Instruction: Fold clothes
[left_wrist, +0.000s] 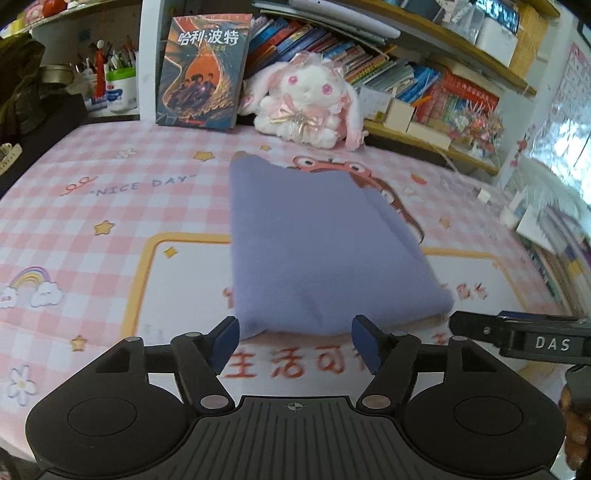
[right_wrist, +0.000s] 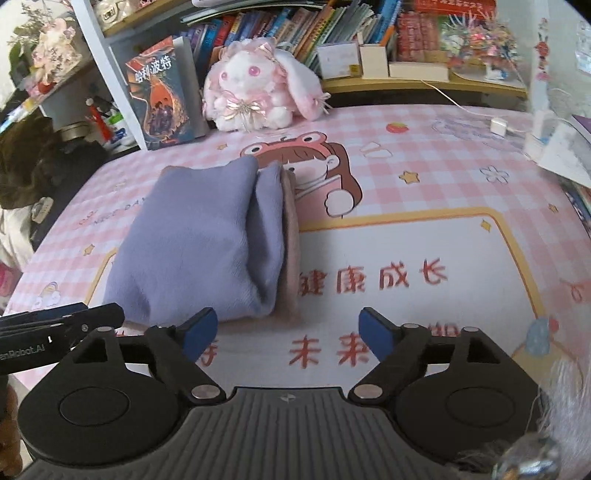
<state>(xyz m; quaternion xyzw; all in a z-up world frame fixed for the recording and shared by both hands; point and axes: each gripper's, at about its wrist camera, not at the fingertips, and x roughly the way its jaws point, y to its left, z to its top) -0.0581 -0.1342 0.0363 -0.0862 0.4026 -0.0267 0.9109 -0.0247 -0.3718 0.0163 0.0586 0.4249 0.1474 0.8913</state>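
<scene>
The soft lilac fleece garment (right_wrist: 199, 240) lay folded into a compact rectangle on the pink checked desk (right_wrist: 424, 192); both hand-held grippers, left (left_wrist: 295, 338) and right (right_wrist: 288, 330), gaped wide, holding nothing; whether another fold was due, unclear.

garment (left_wrist: 314, 251): 1; plush rabbit (left_wrist: 310, 103): 1; upright book (left_wrist: 205, 72): 1; grippers: 2

a child's study corner at home: crammed bookshelves (left_wrist: 369, 55), a plush rabbit (left_wrist: 306, 99), a pink cartoon desk mat (right_wrist: 424, 177).
</scene>
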